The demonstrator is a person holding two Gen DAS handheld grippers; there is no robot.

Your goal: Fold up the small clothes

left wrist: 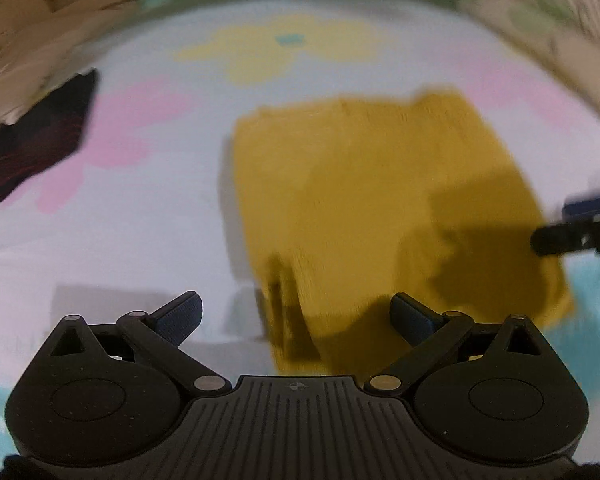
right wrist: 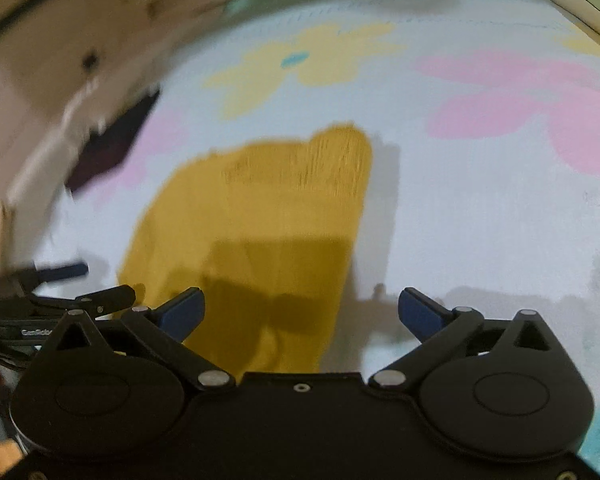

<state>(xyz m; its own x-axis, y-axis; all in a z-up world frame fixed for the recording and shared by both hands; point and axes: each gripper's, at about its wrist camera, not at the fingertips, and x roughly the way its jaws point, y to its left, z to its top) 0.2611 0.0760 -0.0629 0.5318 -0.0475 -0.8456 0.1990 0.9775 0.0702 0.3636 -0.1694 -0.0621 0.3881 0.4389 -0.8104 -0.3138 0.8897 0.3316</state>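
Note:
A mustard-yellow garment point(left wrist: 372, 200) lies flat on a pale flower-print sheet point(left wrist: 148, 232), folded into a rough rectangle. It also shows in the right wrist view point(right wrist: 260, 220). My left gripper point(left wrist: 296, 316) is open and empty, above the garment's near left corner. My right gripper point(right wrist: 300, 314) is open and empty, above the garment's near right edge. The right gripper's fingers point(left wrist: 572, 228) show at the right edge of the left wrist view. The left gripper's fingers point(right wrist: 80, 280) show at the left of the right wrist view. Both views are motion-blurred.
A dark folded garment with red lines point(left wrist: 36, 140) lies at the left edge of the sheet, also in the right wrist view point(right wrist: 108, 144). The sheet carries yellow point(right wrist: 300, 64) and pink point(right wrist: 540, 108) flower prints. Beige furniture point(right wrist: 40, 60) borders it at back left.

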